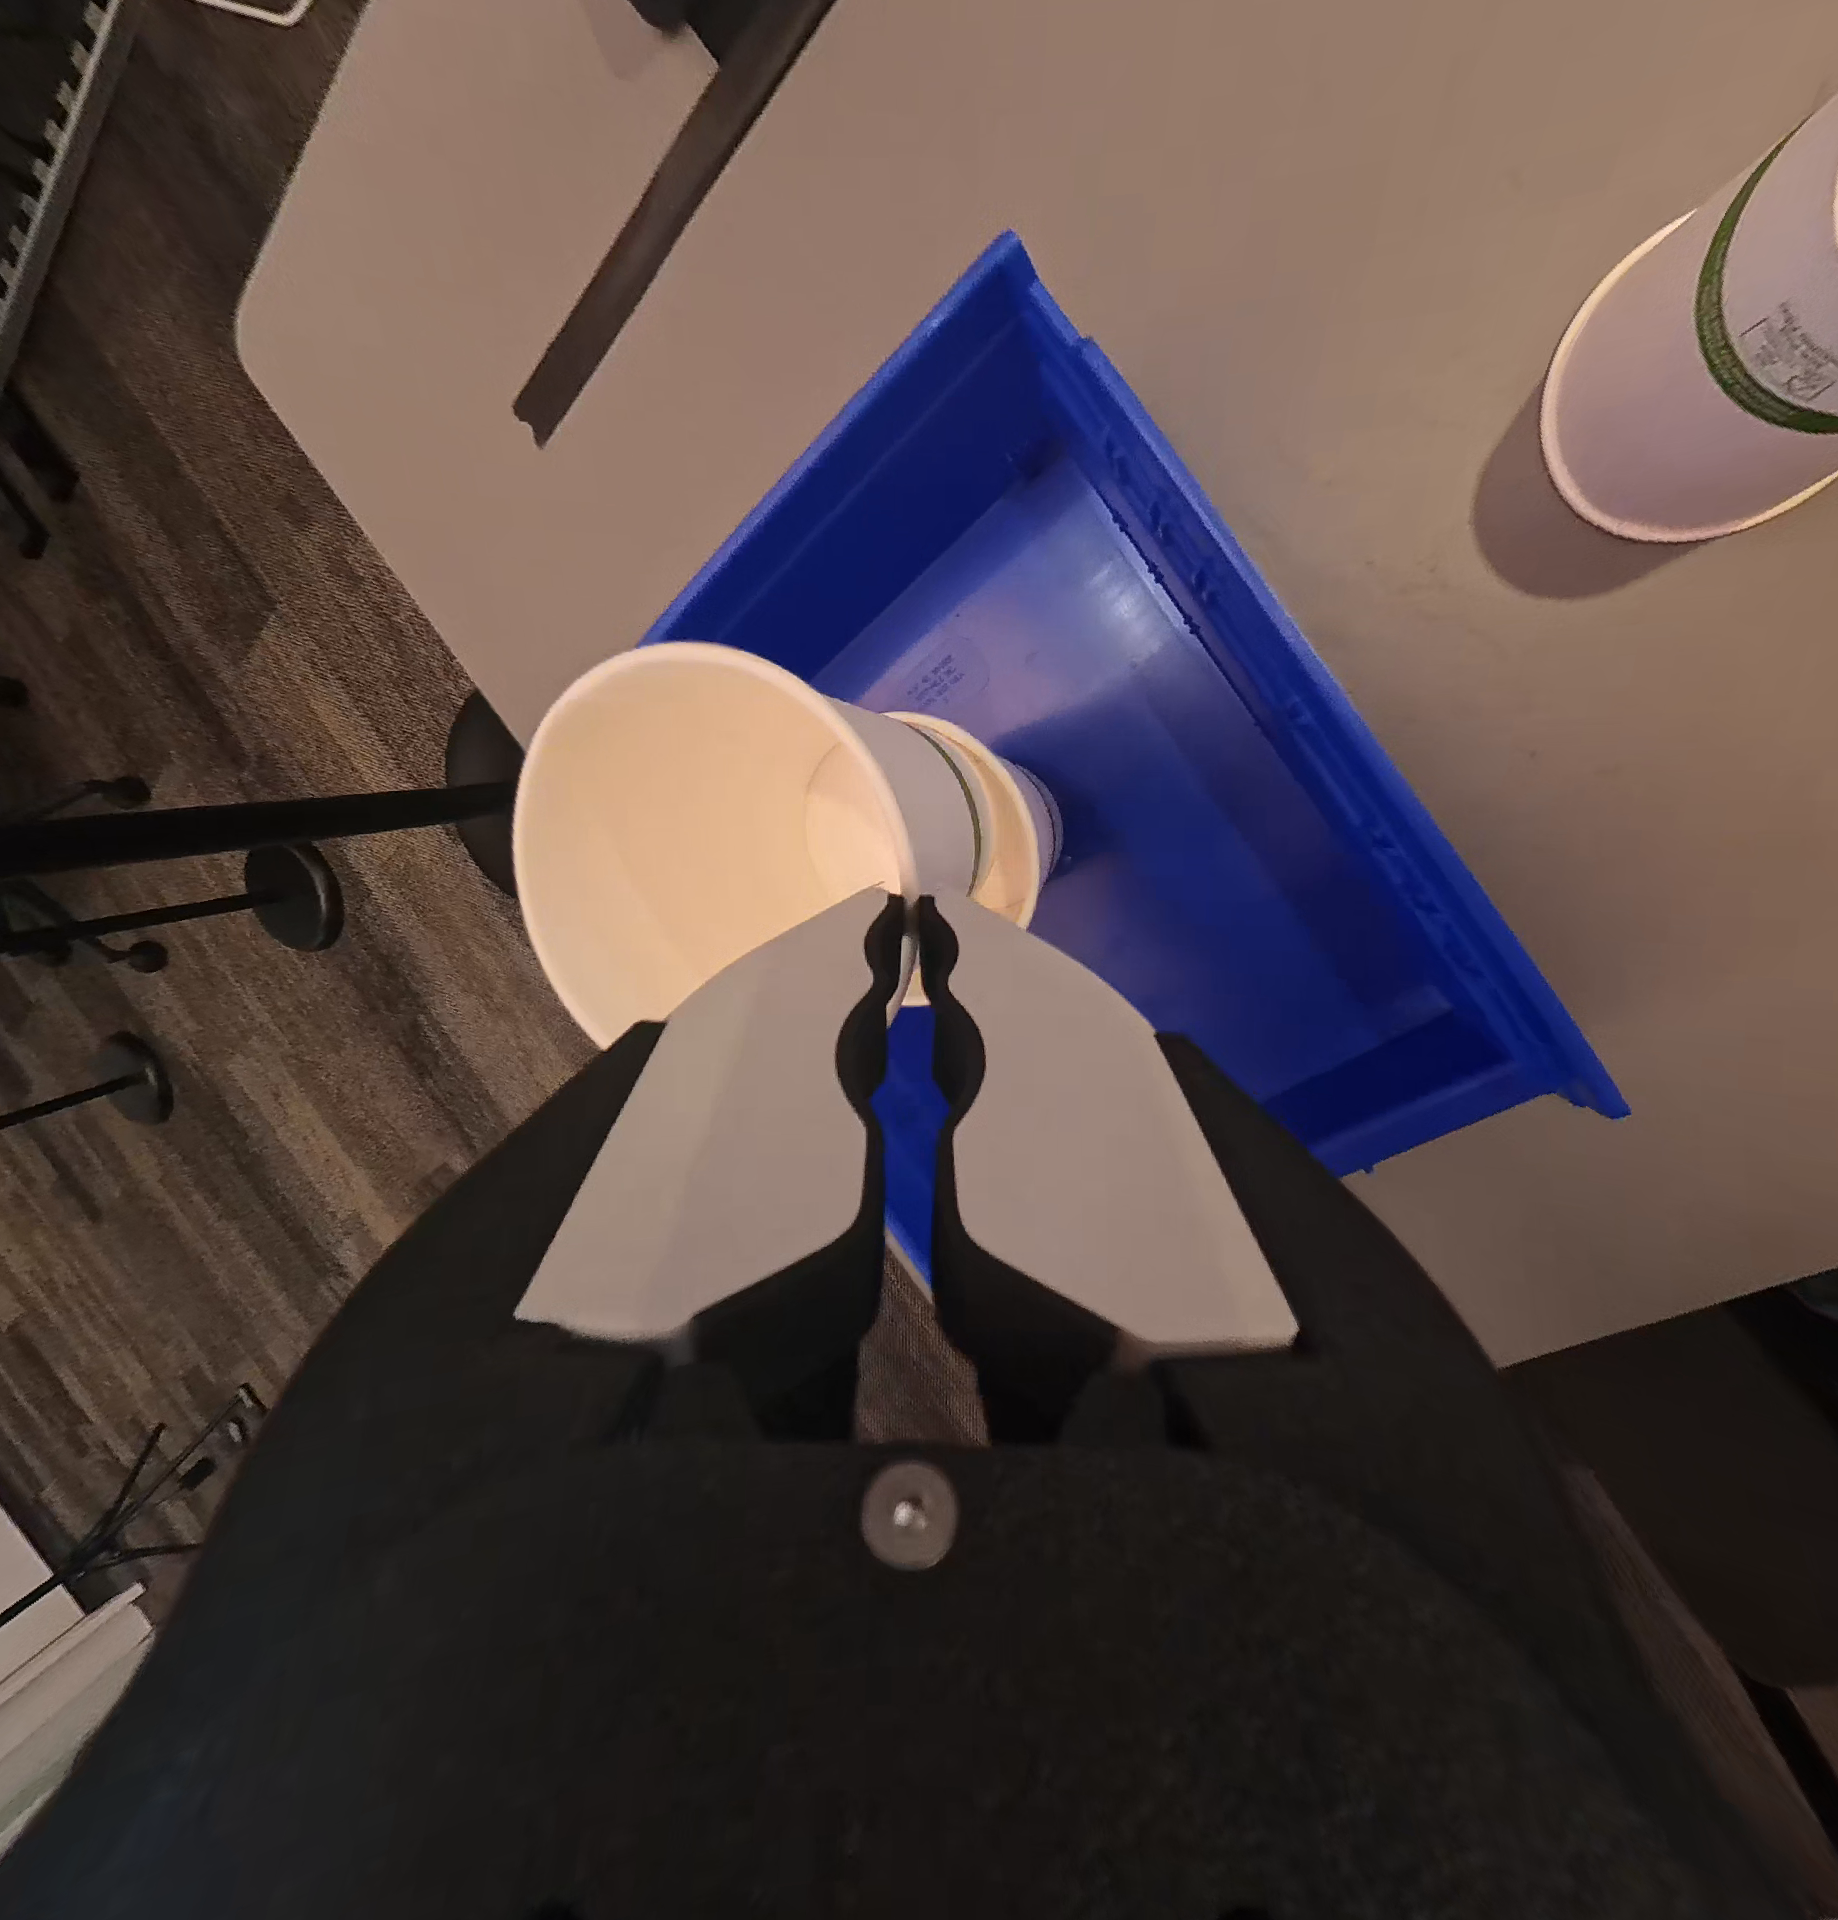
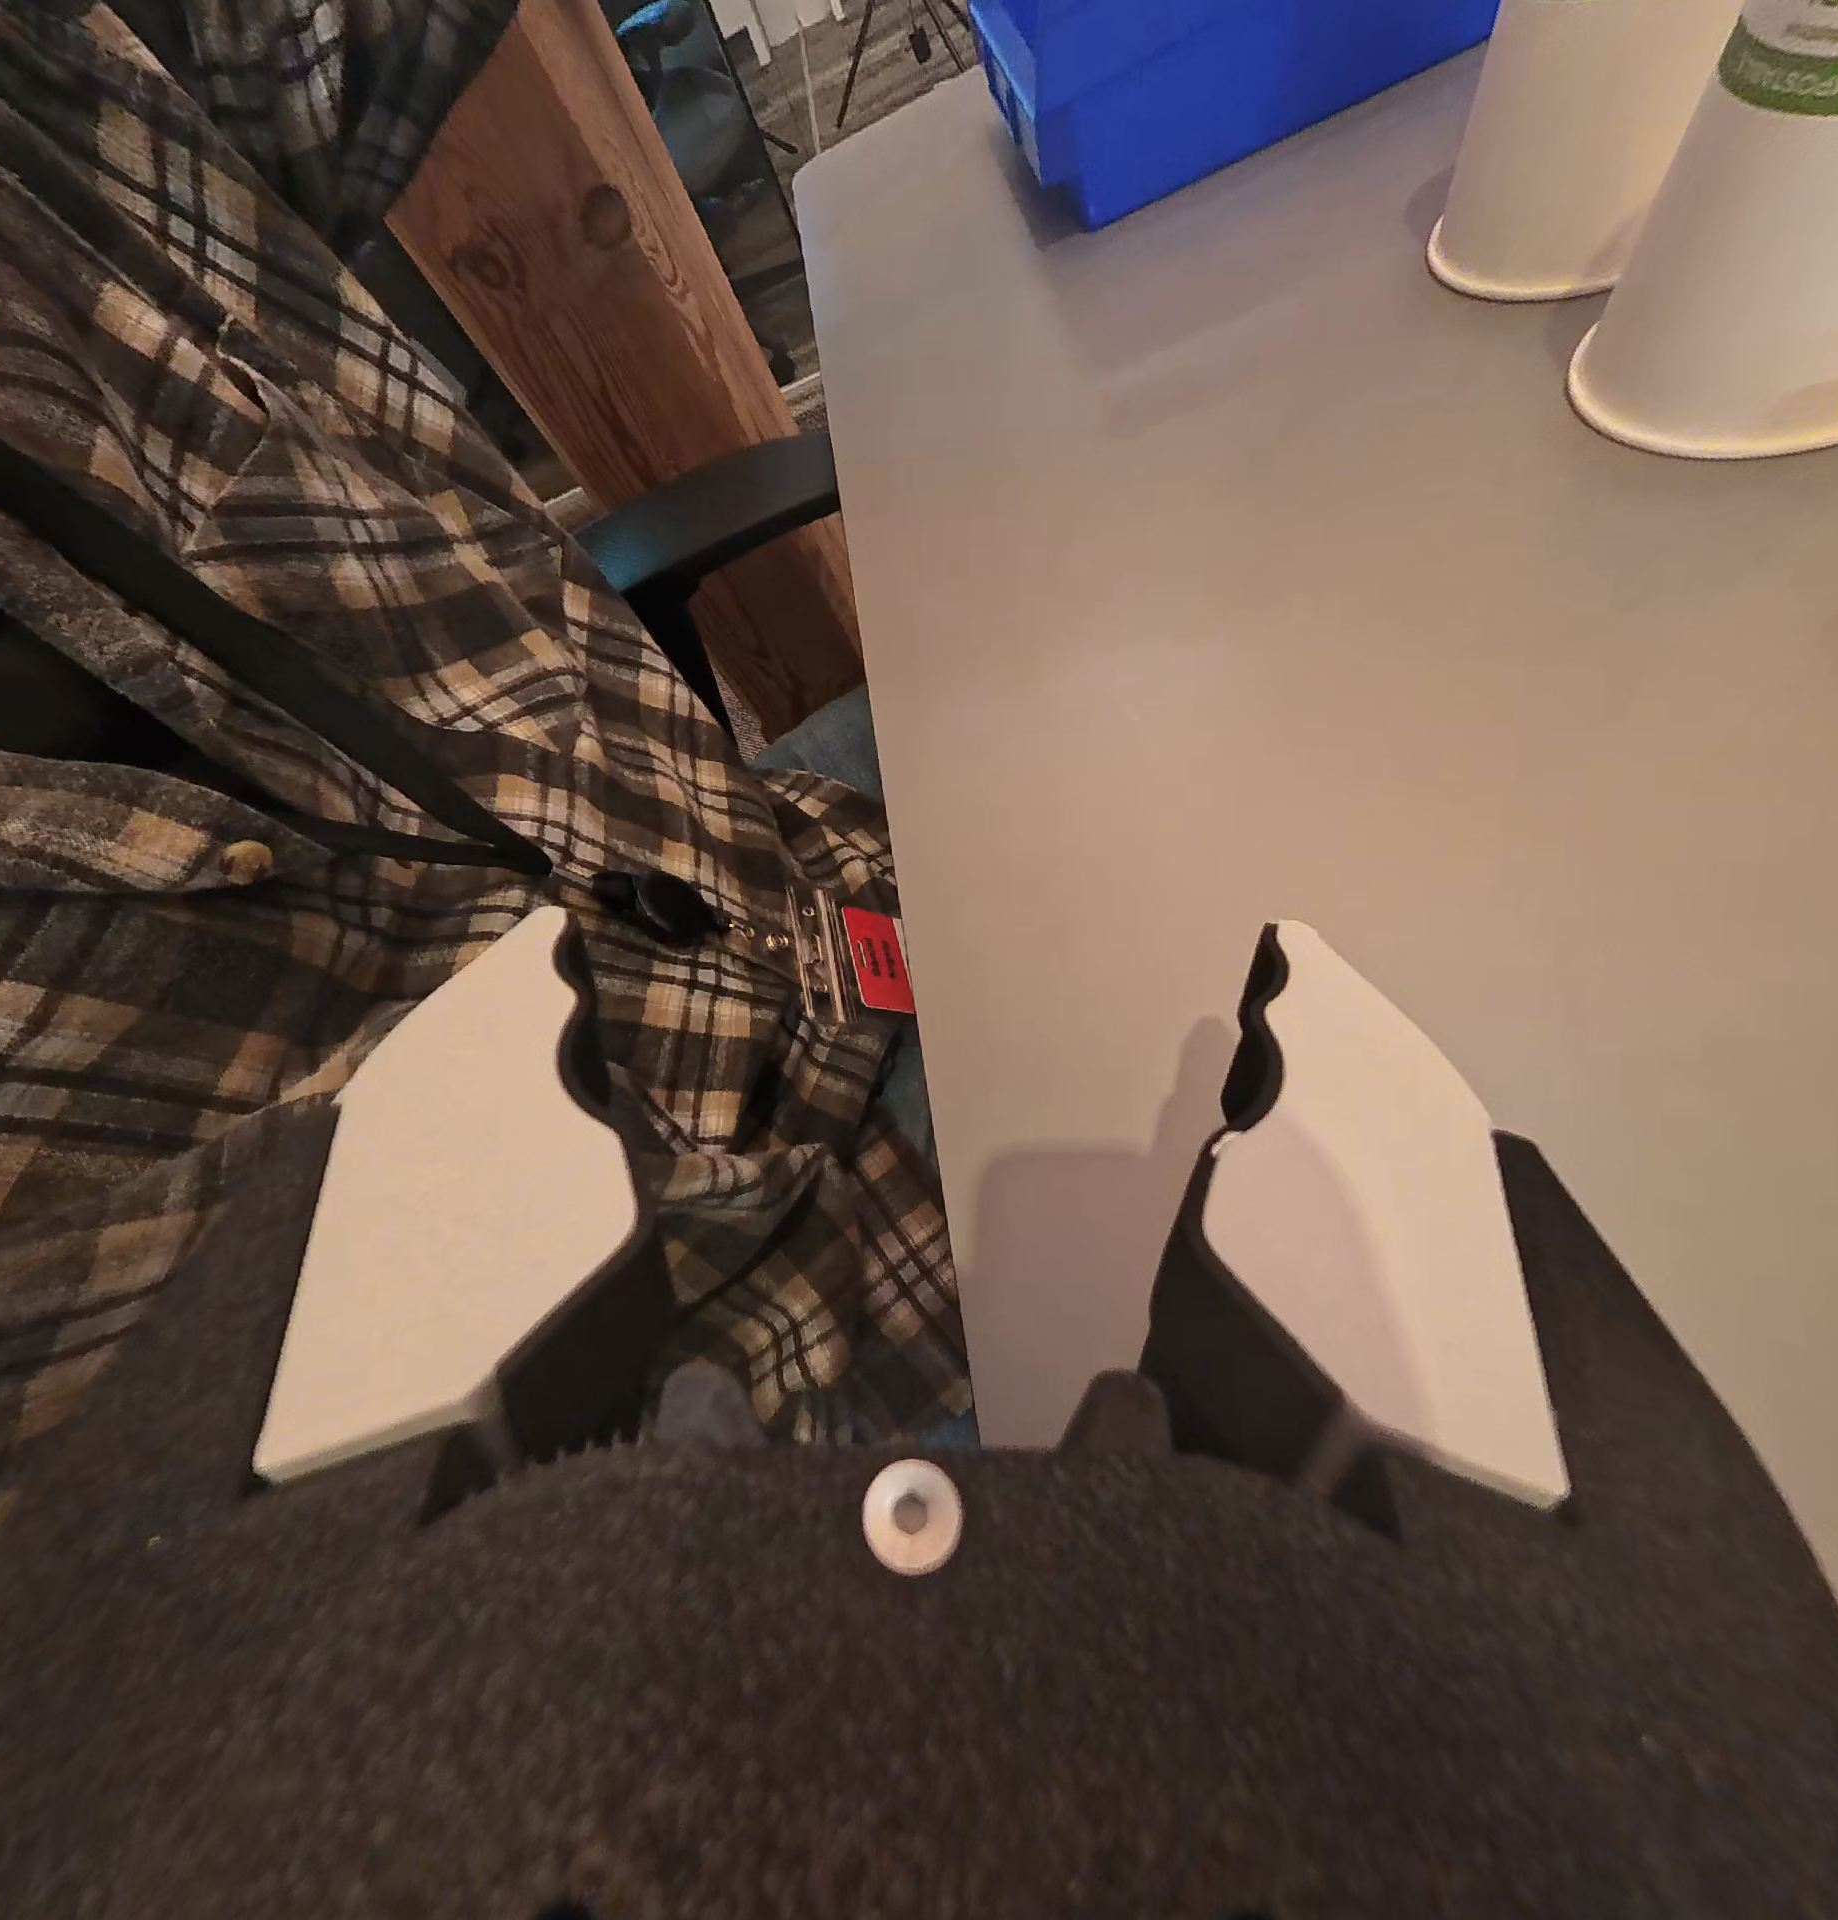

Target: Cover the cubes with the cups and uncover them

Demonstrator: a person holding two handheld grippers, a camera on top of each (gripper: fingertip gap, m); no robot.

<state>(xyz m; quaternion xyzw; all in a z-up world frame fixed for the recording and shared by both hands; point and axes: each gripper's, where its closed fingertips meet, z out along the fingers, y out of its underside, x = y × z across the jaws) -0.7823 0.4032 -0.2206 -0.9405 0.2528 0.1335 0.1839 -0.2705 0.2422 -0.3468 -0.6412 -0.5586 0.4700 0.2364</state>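
In the left wrist view my left gripper [image 1: 913, 914] is shut on the rim of an upright white paper cup [image 1: 686, 831], which sits nested in another cup [image 1: 1008, 810] over the blue bin [image 1: 1310, 790]. An upside-down white cup with a green band [image 1: 1715, 364] stands on the table at the upper right. In the right wrist view my right gripper [image 2: 915, 935] is open and empty over the table's near edge. Two upside-down white cups [image 2: 1538, 156] [image 2: 1746, 301] stand at the far right. No cubes show in either view.
The grey table [image 2: 1310, 675] runs from the right gripper to the cups. The blue bin shows at the far end in the right wrist view [image 2: 1185, 94]. A person in a plaid shirt [image 2: 323, 623] sits at the table's left edge, with a wooden board [image 2: 603, 312] and chair arm [image 2: 707, 520] behind.
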